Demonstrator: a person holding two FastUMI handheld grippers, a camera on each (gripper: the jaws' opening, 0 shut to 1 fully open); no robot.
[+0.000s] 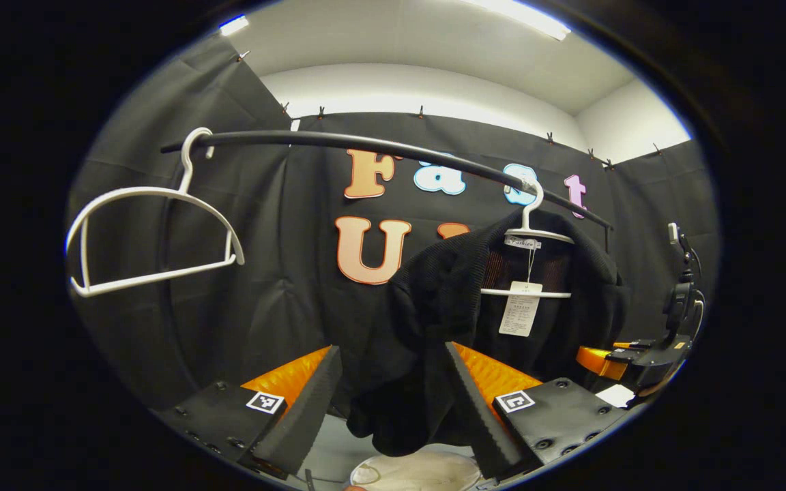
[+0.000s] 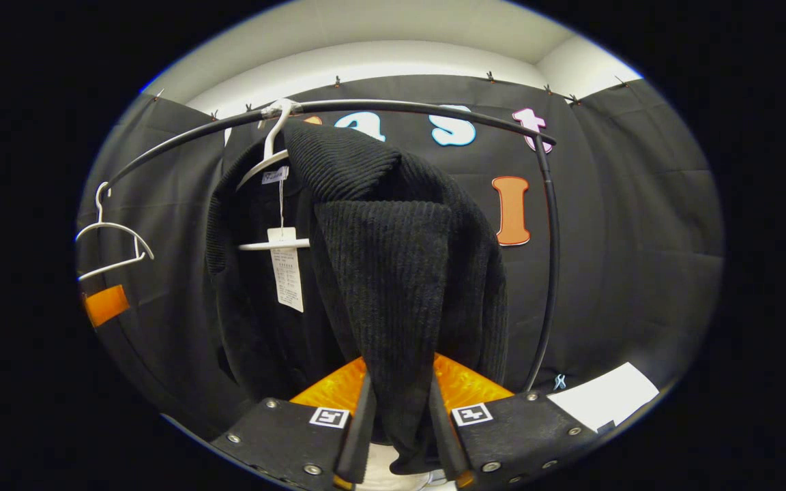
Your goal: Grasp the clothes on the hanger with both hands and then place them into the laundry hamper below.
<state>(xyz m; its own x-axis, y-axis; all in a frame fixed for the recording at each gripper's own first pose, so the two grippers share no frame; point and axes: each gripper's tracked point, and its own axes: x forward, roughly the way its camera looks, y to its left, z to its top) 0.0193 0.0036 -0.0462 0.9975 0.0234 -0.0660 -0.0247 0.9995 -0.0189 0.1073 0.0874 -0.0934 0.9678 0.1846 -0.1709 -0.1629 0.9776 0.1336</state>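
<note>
the black knit garment (image 2: 393,273) hangs on a white hanger (image 2: 263,160) from the rail (image 2: 400,107), straight ahead of both grippers. a fold of it is clamped between the fingers of the right gripper (image 2: 396,423), while the left gripper (image 1: 393,402) is spread wide with cloth hanging loosely between its fingers, not yet pinched. the left should be closed on a thick fold before the garment is lifted clear of the hanger and lowered to the hamper (image 1: 420,470) glimpsed just beneath.

Black rail (image 1: 393,145) carrying two white hangers.
Empty hanger (image 1: 151,232) near the rail's left end; second hanger (image 2: 271,160) near the right end bears a black knit garment (image 2: 393,273) with a hanging paper tag (image 2: 287,269).
</note>
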